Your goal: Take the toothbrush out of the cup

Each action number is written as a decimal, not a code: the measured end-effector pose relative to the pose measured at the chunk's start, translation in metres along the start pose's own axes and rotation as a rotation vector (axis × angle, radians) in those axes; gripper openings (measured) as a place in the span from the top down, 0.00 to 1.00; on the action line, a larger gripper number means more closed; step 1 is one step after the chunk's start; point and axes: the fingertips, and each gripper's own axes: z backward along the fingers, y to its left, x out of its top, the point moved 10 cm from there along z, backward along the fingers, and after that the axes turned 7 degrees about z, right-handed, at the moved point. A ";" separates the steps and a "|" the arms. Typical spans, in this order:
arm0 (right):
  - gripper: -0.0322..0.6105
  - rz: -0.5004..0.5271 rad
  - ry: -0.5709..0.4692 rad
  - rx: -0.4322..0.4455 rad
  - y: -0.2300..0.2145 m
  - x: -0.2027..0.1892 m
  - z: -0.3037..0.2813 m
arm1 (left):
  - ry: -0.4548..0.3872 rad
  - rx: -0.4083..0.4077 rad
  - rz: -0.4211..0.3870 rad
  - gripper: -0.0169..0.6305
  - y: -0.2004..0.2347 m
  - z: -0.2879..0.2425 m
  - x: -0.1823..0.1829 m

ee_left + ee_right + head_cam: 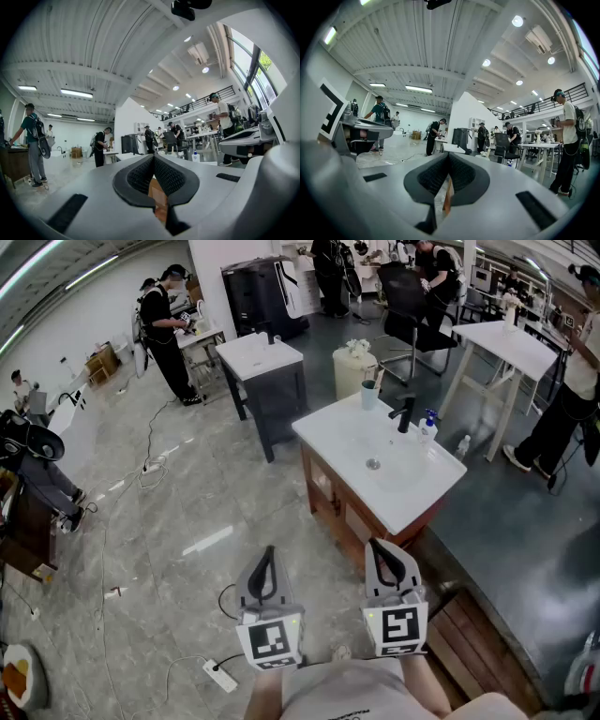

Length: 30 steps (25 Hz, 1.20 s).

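Approach step, I'd say: left tongs (268,557) and right tongs (377,549), both closed and empty (held level), sit well short of the cup (369,396) holding the toothbrush (376,383); next, close in and open one

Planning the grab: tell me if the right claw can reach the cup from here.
Probably not. The right claw is shut, well short of the cup at the vanity's far corner; the way looks free, so step closer.

No legible txt, labels or nos. anywhere.
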 end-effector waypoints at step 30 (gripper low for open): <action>0.93 0.011 -0.102 0.040 -0.041 -0.018 -0.068 | -0.033 -0.046 0.027 0.95 0.001 -0.106 -0.004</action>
